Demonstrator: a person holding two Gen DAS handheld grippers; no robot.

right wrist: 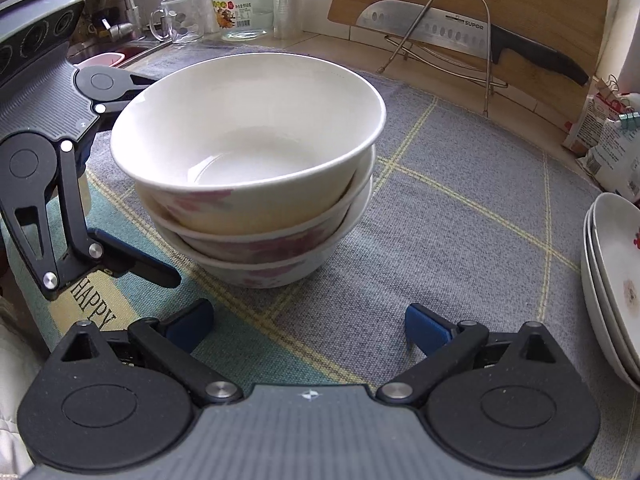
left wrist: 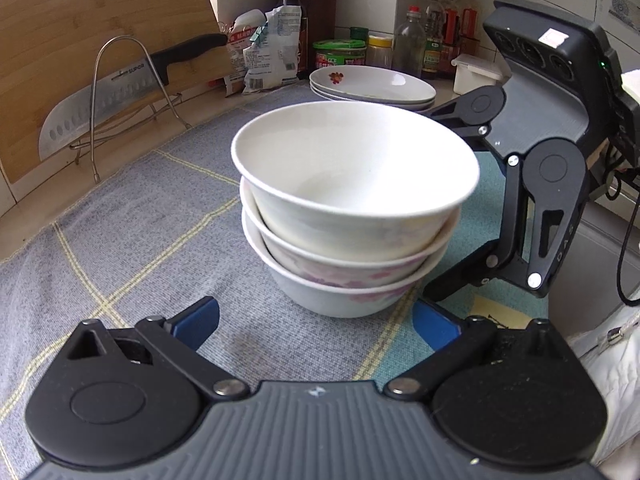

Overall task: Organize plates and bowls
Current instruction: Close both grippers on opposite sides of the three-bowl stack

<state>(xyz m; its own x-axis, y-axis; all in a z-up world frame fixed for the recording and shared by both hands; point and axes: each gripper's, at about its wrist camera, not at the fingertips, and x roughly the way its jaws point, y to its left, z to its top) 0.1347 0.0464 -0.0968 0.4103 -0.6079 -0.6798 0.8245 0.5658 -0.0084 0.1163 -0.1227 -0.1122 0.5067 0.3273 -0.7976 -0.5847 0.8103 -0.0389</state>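
Observation:
Three white bowls with pink flower prints are nested in a stack (left wrist: 352, 208) (right wrist: 248, 160) on a grey checked mat (left wrist: 160, 240). My left gripper (left wrist: 318, 322) is open, its blue fingertips just short of the stack's base. My right gripper (right wrist: 308, 324) is open too and faces the stack from the opposite side. In the left wrist view its grey housing (left wrist: 540, 92) stands right of the bowls, with its fingers spread to either side of them. No finger visibly touches a bowl. A low stack of white plates (left wrist: 372, 86) (right wrist: 612, 280) rests beyond the bowls.
A cleaver (left wrist: 100, 108) hangs in a wire rack against a wooden cutting board (left wrist: 80, 20). Snack bags (left wrist: 264, 52), sauce bottles (left wrist: 440, 28) and jars (left wrist: 340, 54) line the back wall. A glass mug (right wrist: 180, 20), a jar (right wrist: 244, 4) and a sink edge (right wrist: 120, 48) lie behind.

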